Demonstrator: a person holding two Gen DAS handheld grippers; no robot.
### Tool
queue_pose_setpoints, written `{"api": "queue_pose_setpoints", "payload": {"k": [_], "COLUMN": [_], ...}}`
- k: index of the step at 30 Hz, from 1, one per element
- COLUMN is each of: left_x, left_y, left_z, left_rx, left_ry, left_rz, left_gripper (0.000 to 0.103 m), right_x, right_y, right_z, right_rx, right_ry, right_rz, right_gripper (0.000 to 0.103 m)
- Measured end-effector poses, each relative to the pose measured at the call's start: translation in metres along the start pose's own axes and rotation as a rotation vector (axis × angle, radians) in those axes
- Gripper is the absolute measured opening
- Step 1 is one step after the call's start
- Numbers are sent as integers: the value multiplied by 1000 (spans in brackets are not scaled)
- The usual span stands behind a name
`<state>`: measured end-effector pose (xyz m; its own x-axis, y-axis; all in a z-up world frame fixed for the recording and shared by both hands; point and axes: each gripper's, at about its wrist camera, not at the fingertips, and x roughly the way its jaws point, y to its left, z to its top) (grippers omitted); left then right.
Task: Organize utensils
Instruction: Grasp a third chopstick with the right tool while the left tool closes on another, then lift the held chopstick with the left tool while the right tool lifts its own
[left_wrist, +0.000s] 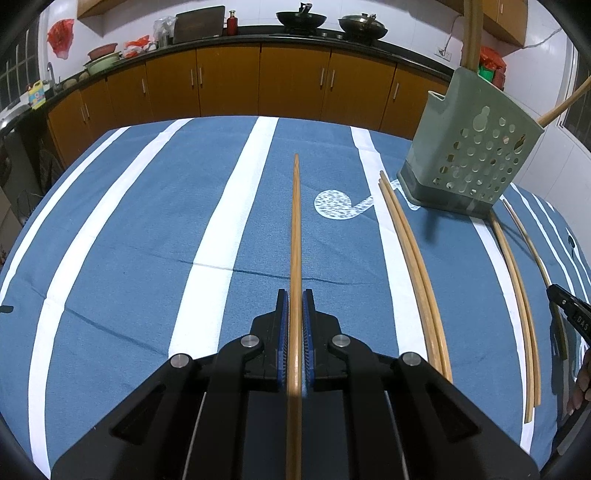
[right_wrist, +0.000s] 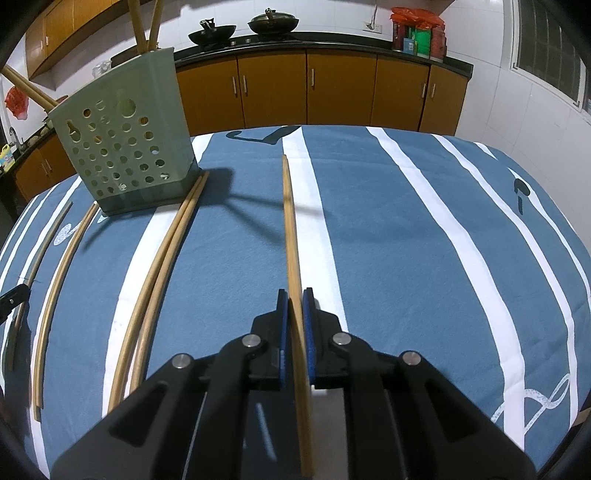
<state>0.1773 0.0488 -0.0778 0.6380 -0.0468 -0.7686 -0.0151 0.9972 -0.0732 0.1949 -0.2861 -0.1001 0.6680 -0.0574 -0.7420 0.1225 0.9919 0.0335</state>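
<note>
both wrist views cut off the near ends of the held chopsticks under the gripper bodies, so their full length cannot be read. in the left wrist view the right gripper (left_wrist: 569, 306) shows only as a dark tip at the right edge; its jaws cannot be judged there. the tops of the chopsticks standing in the green holder (left_wrist: 469, 147) run out of the upper frame. surface: a blue tablecloth (left_wrist: 147, 221) with white stripes; behind it orange-brown cabinets (left_wrist: 288, 81) under a dark counter carrying two woks (left_wrist: 301, 18), white tiled wall. left gripper (left_wrist: 295, 295) is pinched onto one chopstick (left_wrist: 296, 221), long axis running straight up the centre of the frame, far tip toward the cabinets. right gripper (right_wrist: 294, 295) pinches another chopstick (right_wrist: 290, 229), axis up the frame, leaning slightly left at the far tip, over a white stripe. loose chopstick pairs (left_wrist: 413, 266) lie on the cloth at right of the left view, lengthwise, far ends near the holder's base.
</note>
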Motion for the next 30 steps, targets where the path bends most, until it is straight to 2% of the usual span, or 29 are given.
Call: {"api": "queue_pose_setpoints", "payload": {"k": [19,22,30], "left_x": [0,0,-5], "left_y": [-1,0,-4], "left_z": [0,0,-7], "left_rx": [-1,0,38], "left_ry": [0,0,4], "left_rz": [0,0,19], "left_gripper": [9,9,9], "right_x": [-1,-2,-4], "right_y": [0,3,4], "right_z": [-1,-2,-4], "right_rx": [-1,-9,-13], "right_ry": [1,2,4], "right_rz": [13,24,37], "right_gripper": [12,10,10]}}
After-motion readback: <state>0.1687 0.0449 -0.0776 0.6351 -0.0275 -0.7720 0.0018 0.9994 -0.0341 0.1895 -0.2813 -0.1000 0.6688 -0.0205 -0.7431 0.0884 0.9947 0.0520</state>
